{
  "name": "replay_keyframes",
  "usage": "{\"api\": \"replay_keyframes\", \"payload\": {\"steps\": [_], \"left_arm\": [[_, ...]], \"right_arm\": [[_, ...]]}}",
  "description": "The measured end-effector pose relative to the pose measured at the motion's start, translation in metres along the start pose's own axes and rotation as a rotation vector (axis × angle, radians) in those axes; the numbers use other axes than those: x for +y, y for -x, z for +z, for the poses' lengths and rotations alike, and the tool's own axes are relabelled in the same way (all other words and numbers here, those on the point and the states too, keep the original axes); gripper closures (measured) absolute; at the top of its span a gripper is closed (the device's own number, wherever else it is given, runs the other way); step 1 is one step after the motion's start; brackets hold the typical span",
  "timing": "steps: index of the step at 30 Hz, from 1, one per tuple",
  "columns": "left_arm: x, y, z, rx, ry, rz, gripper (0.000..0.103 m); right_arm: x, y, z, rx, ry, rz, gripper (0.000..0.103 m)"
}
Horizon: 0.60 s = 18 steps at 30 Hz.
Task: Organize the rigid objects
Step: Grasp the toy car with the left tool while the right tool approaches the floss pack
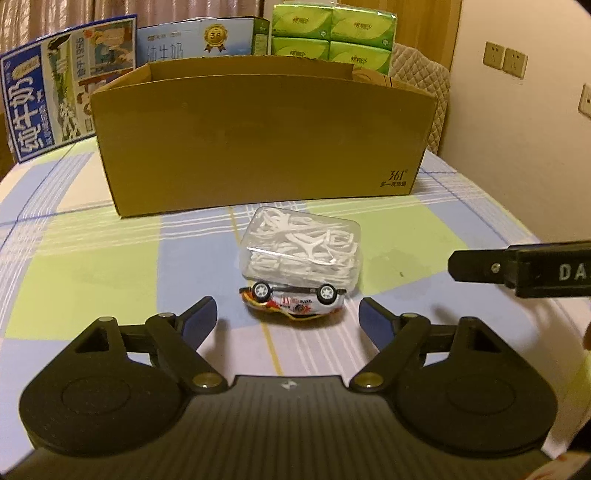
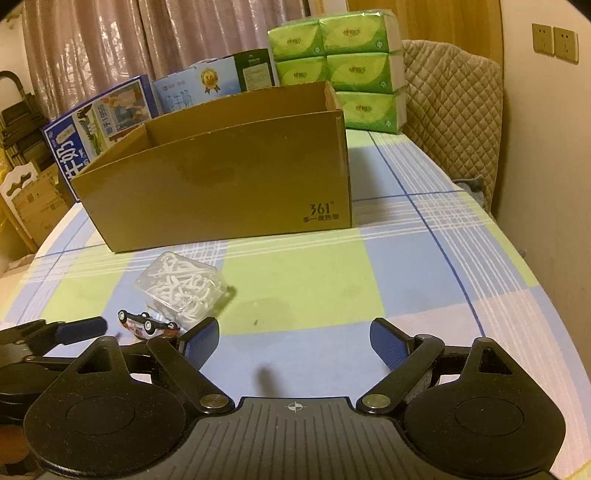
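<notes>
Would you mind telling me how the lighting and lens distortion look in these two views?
Left wrist view: warm, dim yellowish light; the fisheye bows the cardboard box top edge, and the toy car looks slightly soft. Right wrist view: same warm cast, dark corner vignetting, table edge curved, floss pick case a little blurred.

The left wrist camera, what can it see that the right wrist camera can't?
Only the left wrist view shows the left tongs head-on, open, with the toy car lying upside down just ahead.

Only the right wrist view shows the right tongs head-on, open over bare tablecloth.

Both show the cardboard box, the clear floss pick case and the green tissue packs.
</notes>
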<state>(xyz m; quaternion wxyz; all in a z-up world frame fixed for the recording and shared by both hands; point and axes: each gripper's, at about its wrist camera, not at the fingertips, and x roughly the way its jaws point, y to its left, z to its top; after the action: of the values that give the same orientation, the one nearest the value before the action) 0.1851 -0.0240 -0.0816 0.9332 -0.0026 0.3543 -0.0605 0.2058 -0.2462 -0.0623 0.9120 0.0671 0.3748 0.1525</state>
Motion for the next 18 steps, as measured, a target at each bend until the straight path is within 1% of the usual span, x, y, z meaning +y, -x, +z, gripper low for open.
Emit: {"api": "replay_keyframes", "payload": {"steps": [3,10,13,18], "left_arm": [[-0.001,-0.005,0.002,-0.004,-0.024,0.007,0.029],[-0.003,-0.012,0.004,0.003,-0.032,-0.01,0.034],[-0.003,-0.013,0.003,0.007,-0.032,-0.009,0.04],[0.002,-0.007,0.004,0.019,-0.038,0.015,0.04]], "right_arm": [[-0.003,-0.002,0.001,0.003,-0.018,0.0,0.017],[-0.006,-0.005,0.005,0.002,-0.049,-0.013,0.017],[-0.004,-0.005,0.004,0.002,-0.047,-0.011,0.017],[-0.003,-0.006,0.005,0.0,-0.05,-0.013,0.017]]}}
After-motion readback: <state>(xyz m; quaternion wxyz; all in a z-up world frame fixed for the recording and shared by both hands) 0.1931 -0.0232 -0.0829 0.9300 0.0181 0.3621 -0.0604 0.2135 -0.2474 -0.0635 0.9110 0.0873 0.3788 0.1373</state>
